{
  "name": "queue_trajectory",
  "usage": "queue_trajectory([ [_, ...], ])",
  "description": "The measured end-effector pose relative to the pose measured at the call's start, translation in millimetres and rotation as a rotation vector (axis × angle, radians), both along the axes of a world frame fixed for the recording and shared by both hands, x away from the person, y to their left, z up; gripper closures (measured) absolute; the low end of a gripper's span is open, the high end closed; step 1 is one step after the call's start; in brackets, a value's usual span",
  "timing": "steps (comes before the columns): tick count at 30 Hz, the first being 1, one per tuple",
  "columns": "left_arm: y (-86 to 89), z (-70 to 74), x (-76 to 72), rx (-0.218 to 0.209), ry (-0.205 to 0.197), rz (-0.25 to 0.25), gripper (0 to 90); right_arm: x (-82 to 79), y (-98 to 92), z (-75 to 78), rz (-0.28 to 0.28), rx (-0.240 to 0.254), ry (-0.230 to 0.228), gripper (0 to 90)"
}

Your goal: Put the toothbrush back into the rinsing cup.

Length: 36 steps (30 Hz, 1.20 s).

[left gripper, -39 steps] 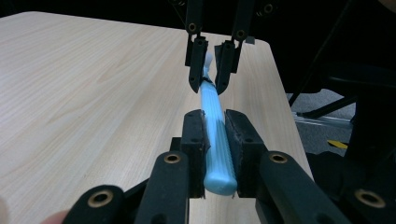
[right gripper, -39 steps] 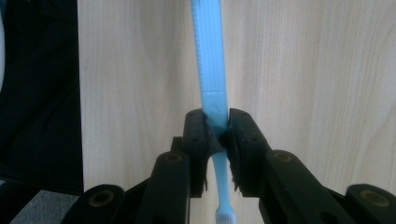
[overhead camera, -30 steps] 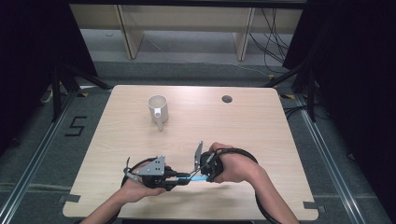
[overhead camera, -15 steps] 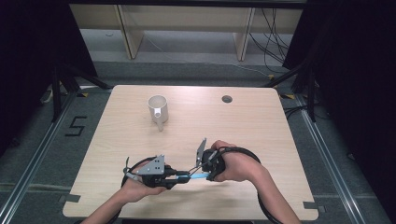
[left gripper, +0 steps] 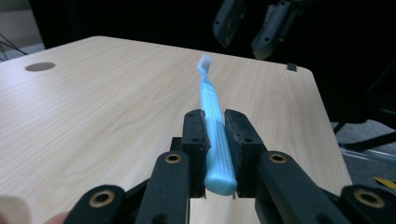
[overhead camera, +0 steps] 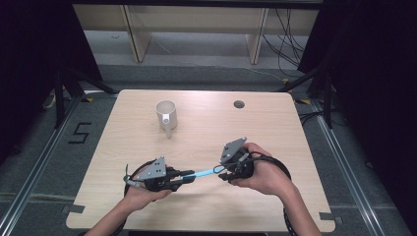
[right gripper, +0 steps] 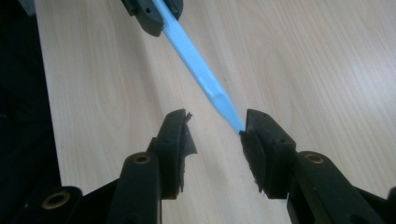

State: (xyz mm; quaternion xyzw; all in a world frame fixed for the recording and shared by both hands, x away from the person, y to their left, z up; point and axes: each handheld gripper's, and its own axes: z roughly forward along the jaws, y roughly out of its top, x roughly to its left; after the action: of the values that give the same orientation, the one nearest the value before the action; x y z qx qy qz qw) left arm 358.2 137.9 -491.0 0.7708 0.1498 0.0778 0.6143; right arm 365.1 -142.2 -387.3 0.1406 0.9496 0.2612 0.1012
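table (overhead camera: pixel 275 123): pale wood top across the middle of the high view, with a small dark round hole (overhead camera: pixel 239 104) toward its upper right.
person: two forearms come in from the bottom edge of the high view, each hand holding a gripper over the lower half of the table.
mug (overhead camera: pixel 166 115): white, upright, in the upper left part of the table, well apart from both grippers.
left gripper (overhead camera: pixel 184 176): lower left of centre in the high view, pointing right; its jaws are clenched on the thick ribbed end of the toothbrush, seen close up in the left gripper view.
right gripper (overhead camera: pixel 222 173): lower right of centre in the high view, pointing left; its jaws have just been opening and stand apart, released, with the toothbrush tip between them, at the edge of the right-hand pad in the right gripper view.
toothbrush (overhead camera: pixel 202 172): light blue, held above the table between the two grippers, running from the left gripper to the right one; its white-bristled head (left gripper: pixel 205 61) points away in the left gripper view.
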Motion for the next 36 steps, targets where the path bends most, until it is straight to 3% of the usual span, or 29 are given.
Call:
queue_trajectory([
  [2,0.8,0.4,1.6,-0.028,-0.002,0.006,78.5,-0.2,-4.5,-2.2,-0.017,0.029,-0.003,59.7],
  [5,4.9,3.8,2.8,-0.025,-0.005,0.039,78.5,-0.1,-9.4,-7.4,-0.063,0.075,0.002,59.1],
  [7,6.7,5.5,3.9,-0.037,-0.011,0.056,78.5,-0.6,-11.7,-11.8,-0.109,0.134,0.016,57.7],
  [12,9.4,9.0,7.6,-0.086,-0.029,0.088,78.5,-2.9,-13.6,-23.8,-0.159,0.27,0.041,55.0],
  [13,10.5,10.6,6.9,-0.073,-0.031,0.105,78.5,-3.5,-13.8,-26.0,-0.162,0.288,0.039,54.7],
  [16,10.7,12.4,7.4,-0.088,-0.039,0.116,78.5,-7.2,-11.3,-34.9,-0.183,0.353,0.037,54.0],
  [24,13.0,18.6,9.3,-0.119,-0.05,0.143,78.5,-2.6,-14.0,-48.2,-0.307,0.521,0.008,50.9],
  [26,12.6,19.5,9.4,-0.127,-0.054,0.144,78.5,-1.1,-13.5,-49.4,-0.348,0.59,0.042,50.6],
  [29,13.4,20.7,9.6,-0.121,-0.062,0.145,78.5,2.9,-11.4,-51.4,-0.34,0.639,0.041,50.2],
  [30,12.7,20.8,9.3,-0.135,-0.058,0.146,78.5,1.1,-9.1,-51.0,-0.365,0.655,0.072,50.2],
  [31,13.6,20.9,9.9,-0.128,-0.062,0.146,78.5,4.1,-8.9,-52.3,-0.353,0.662,0.045,50.2],
  [33,13.7,21.0,10.3,-0.132,-0.061,0.148,78.5,5.8,-5.6,-52.9,-0.36,0.687,0.071,49.3],
  [34,13.6,21.1,10.3,-0.134,-0.061,0.148,78.5,7.0,-4.0,-53.0,-0.361,0.694,0.089,49.3],
  [35,13.6,21.2,10.3,-0.135,-0.061,0.148,78.5,8.9,-2.7,-53.7,-0.355,0.689,0.063,49.0],
  [36,13.7,21.3,10.2,-0.135,-0.061,0.148,78.5,9.3,-0.7,-53.5,-0.355,0.687,0.079,48.9],
])
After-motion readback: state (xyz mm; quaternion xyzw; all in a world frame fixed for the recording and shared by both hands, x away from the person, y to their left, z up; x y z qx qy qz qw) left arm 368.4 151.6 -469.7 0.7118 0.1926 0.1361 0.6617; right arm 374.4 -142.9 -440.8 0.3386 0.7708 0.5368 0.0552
